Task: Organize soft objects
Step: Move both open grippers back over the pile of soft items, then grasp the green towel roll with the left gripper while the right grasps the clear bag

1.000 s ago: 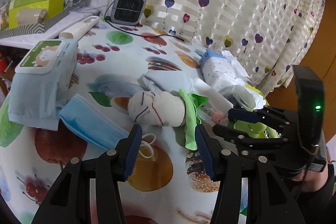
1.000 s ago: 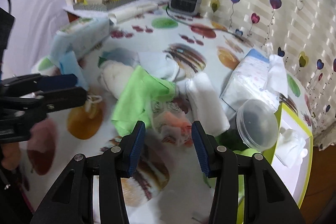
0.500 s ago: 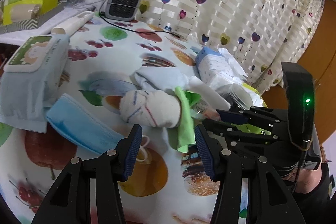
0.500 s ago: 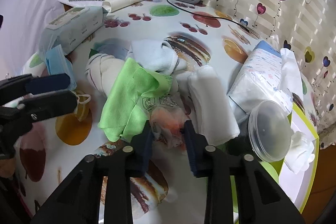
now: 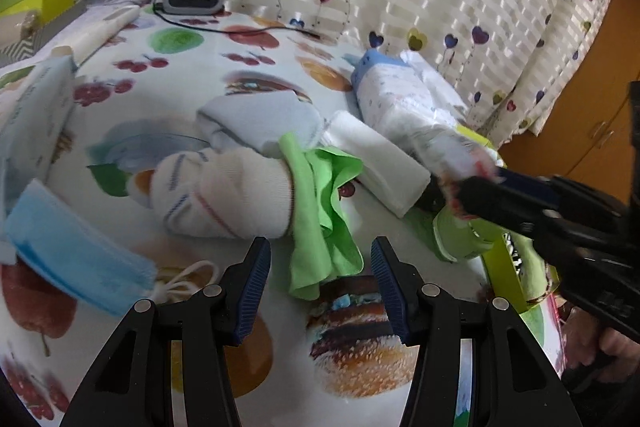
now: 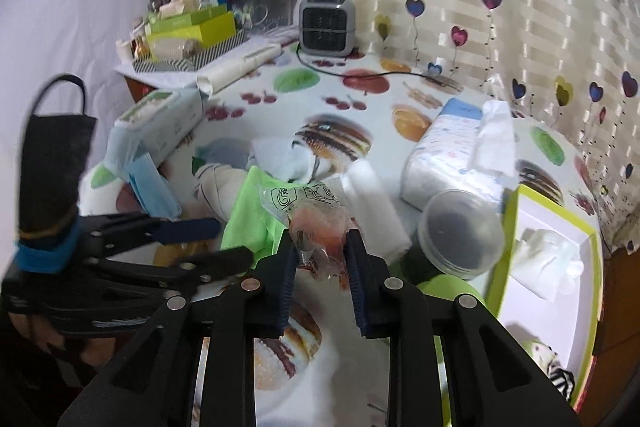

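Crinkly clear plastic, a small packet (image 6: 320, 239) with something pinkish-orange inside, sits pinched between the blue pads of your right gripper (image 6: 321, 267), whose jaws are pressed in on it and hold it just above the counter (image 6: 372, 99). From that gripper, the lime-green box (image 6: 592, 239) lies to the right and close by, its white inside open to you, with crumpled tissue (image 6: 548, 263) in it; a clear round tub (image 6: 460, 231) stands between the packet and the box's near wall. That box looks like the likely place for the packet, so the carry probably runs rightward past the tub. Your left gripper (image 5: 320, 287) is spread wide and grips nothing. Directly ahead of it, just beyond its fingertips, lies the green cloth (image 5: 324, 223), draped with its long side running away from you and its far end tucked against the rolled white sock (image 5: 228, 195). Your left hand is the nearer one to the cloth.
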